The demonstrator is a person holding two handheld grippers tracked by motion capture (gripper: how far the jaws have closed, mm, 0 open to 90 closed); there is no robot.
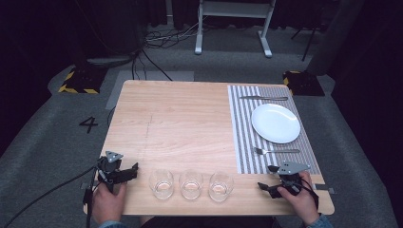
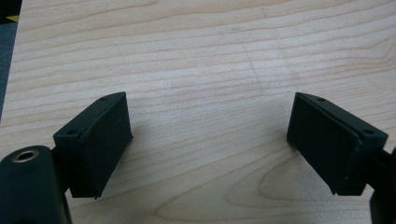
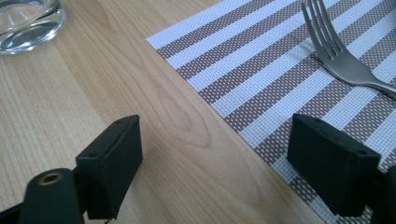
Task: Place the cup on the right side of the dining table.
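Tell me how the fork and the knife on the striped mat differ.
The fork lies on the near side of the white plate; the knife lies on the far side. The fork ends in tines, the knife in a plain blade. Both are silver metal, lying flat on the striped mat.

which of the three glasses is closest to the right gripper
The rightmost glass in the row, next to the striped placemat; the right gripper sits just beyond it, while the other two stand farther left.

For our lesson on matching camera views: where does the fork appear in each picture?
High view: the fork lies on the striped placemat, just nearer the person than the white plate.
Left gripper view: not in it.
Right gripper view: upper right, tines up.
Shared landmark: the placemat.
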